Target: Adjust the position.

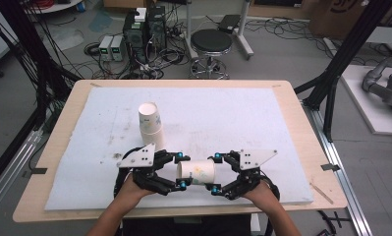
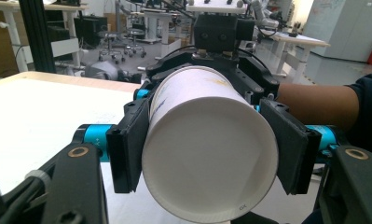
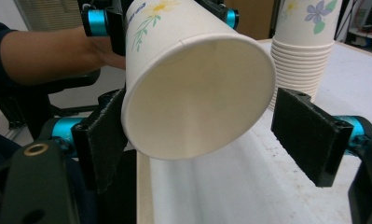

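Observation:
A white paper cup (image 1: 196, 172) with a flower print lies level between my two grippers, above the front of the white mat (image 1: 233, 113). My left gripper (image 1: 181, 171) is shut on its base end; in the left gripper view both pads press the sides of the cup (image 2: 211, 158), whose flat bottom faces that camera. My right gripper (image 1: 215, 173) stands open around the mouth end. In the right gripper view the cup (image 3: 197, 102) shows its hollow inside, one pad (image 3: 104, 140) lies against the rim and the other pad (image 3: 309, 135) stands apart.
A tall stack of the same cups (image 1: 150, 123) stands upside down on the mat behind my left gripper, also seen as the stack (image 3: 305, 56) close by. The mat covers most of the wooden table (image 1: 292, 98). A stool and computers stand on the floor beyond.

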{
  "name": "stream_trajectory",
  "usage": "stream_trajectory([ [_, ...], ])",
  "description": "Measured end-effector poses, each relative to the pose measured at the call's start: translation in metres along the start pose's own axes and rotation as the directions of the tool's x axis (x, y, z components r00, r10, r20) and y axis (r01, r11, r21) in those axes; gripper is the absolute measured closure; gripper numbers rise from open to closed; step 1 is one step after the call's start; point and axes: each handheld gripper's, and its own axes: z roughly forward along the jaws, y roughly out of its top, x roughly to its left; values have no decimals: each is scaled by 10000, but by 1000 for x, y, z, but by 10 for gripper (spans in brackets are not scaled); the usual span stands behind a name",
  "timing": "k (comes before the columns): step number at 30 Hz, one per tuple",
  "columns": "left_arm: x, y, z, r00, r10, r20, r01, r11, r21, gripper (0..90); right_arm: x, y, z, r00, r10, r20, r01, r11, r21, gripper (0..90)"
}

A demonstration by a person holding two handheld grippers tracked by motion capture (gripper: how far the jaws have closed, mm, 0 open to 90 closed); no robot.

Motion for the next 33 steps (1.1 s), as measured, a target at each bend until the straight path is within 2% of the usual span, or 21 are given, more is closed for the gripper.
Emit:
stream_trajectory([
  [5,0,0,0,10000,-5,66,5,10000,-70,360,-2,-2,1,9996,120,-256,-125,9998,-183,214],
  [7,-1,-1,0,9999,-47,111,48,9999,-103,362,-2,-3,1,9990,27,-441,-36,9998,-212,242],
  [11,-1,-2,-1,9999,-38,120,40,9998,-169,363,-1,-2,1,9992,-123,-390,114,9997,-223,258],
  [16,0,-3,-2,9998,-66,167,69,9997,-222,362,-2,-3,0,9985,-84,-540,63,9993,-378,280],
  [21,0,-7,-2,9999,-48,139,50,9998,-208,357,-2,-4,1,9984,-84,-553,68,9996,-285,288],
  [24,-1,-9,-1,9999,-148,25,148,9999,-15,337,-2,-3,1,9984,-45,-558,35,9998,-172,288],
  [26,-1,-9,2,9981,-594,-186,600,9977,308,190,-2,-2,1,9985,-56,-539,50,9999,-122,288],
  [27,-2,-9,2,9980,-549,-304,564,9969,542,148,-2,-2,1,9987,-50,-510,49,10000,-12,288],
  [33,-3,-10,2,9983,-390,-423,433,9932,1079,141,-2,0,2,9993,-29,-368,49,9985,539,288],
])
